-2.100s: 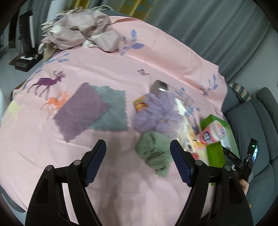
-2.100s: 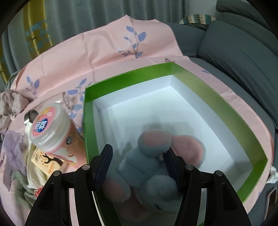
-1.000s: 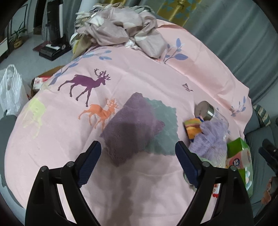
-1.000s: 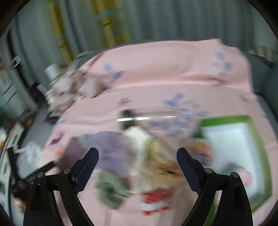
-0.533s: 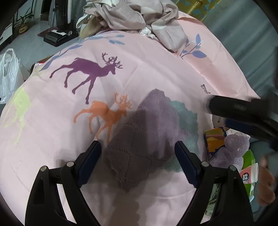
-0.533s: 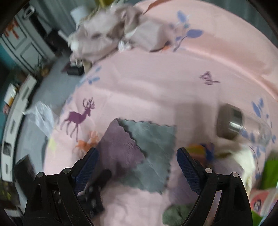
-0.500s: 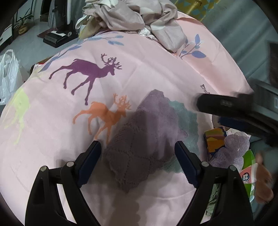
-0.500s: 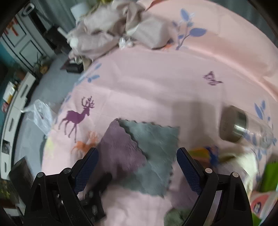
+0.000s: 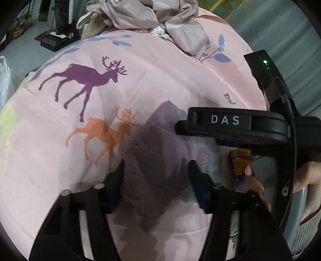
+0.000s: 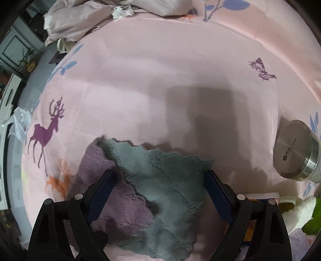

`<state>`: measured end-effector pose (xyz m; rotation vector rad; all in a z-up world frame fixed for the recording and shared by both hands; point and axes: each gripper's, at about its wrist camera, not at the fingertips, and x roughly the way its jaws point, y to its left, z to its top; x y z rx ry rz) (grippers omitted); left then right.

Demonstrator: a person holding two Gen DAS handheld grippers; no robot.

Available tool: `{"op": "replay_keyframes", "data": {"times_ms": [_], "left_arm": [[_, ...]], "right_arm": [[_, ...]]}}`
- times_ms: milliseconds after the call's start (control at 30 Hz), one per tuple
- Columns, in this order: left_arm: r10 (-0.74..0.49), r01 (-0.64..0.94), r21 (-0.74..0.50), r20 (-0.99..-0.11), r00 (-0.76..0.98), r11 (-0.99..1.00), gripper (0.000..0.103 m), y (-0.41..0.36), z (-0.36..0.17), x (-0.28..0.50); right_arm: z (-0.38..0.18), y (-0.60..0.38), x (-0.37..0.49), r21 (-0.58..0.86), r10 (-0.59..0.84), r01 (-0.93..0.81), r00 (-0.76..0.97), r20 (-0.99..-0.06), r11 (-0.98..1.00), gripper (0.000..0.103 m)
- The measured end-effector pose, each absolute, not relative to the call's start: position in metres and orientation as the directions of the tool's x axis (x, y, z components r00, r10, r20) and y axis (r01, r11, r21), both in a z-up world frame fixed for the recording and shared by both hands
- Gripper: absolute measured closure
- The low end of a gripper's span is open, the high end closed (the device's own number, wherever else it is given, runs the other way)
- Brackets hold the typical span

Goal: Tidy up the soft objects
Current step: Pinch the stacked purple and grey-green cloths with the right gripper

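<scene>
Two small cloths are lying overlapped on the pink sheet (image 10: 180,60) (printed with deer, leaves and a butterfly) that is covering the surface. The purple cloth (image 9: 160,166) is sitting partly over the grey-green cloth (image 10: 168,188), on its left side as the right wrist camera sees it.

The left gripper (image 9: 156,180) is reaching down onto the purple cloth, and its jaws are closing with the cloth bunching up between them; the pads are already pressing into the fabric on both sides. The right gripper (image 10: 160,192) is hanging over the grey-green cloth with its jaws spread wide but drawing in, one finger near each side edge of the cloth and neither pinching it. In the left wrist view the right gripper is showing as a black body marked "DAS", held by a hand (image 9: 307,176) at the right edge.

A metal-lidded jar (image 10: 297,152) is lying on its side well to the right of the cloths. A crumpled beige heap of fabric (image 9: 148,16) is sitting at the far end of the sheet.
</scene>
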<state>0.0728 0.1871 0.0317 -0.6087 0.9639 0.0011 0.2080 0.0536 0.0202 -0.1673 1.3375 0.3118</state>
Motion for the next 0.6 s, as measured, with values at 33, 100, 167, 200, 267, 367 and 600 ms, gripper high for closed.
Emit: {"op": "replay_keyframes", "data": {"times_ms": [33,100,167,200,267,367,600], "left_arm": [[-0.279,-0.26,-0.499,-0.764,0.581,0.826,0.057,0.187,0.03,0.074],[-0.281,-0.256,-0.501,-0.763,0.582,0.827,0.062,0.188,0.03,0.074],[-0.283,-0.249,-0.498,-0.763,0.581,0.831,0.067,0.186,0.03,0.074],[-0.296,-0.242,-0.507,-0.76,0.578,0.827,0.07,0.185,0.029,0.075],[-0.312,-0.231,-0.515,-0.758,0.573,0.826,0.076,0.181,0.027,0.075],[-0.322,-0.209,-0.513,-0.756,0.57,0.833,0.08,0.176,0.026,0.073],[-0.376,-0.17,-0.551,-0.733,0.567,0.817,0.085,0.166,0.031,0.059]], "right_arm": [[0.02,0.055,0.206,0.053,0.124,-0.326,0.202,-0.972,0.944,0.018],[0.022,0.058,0.199,0.037,0.121,-0.363,0.213,-0.969,0.931,0.031],[0.028,0.061,0.192,0.072,0.159,-0.383,0.201,-0.967,0.921,0.049],[0.029,0.062,0.188,0.096,0.18,-0.39,0.185,-0.966,0.916,0.062],[0.028,0.065,0.179,0.105,0.192,-0.409,0.179,-0.965,0.907,0.073],[0.026,0.064,0.167,0.119,0.214,-0.419,0.186,-0.959,0.9,0.083],[0.032,0.052,0.138,0.241,0.319,-0.421,0.126,-0.939,0.875,0.092]]}}
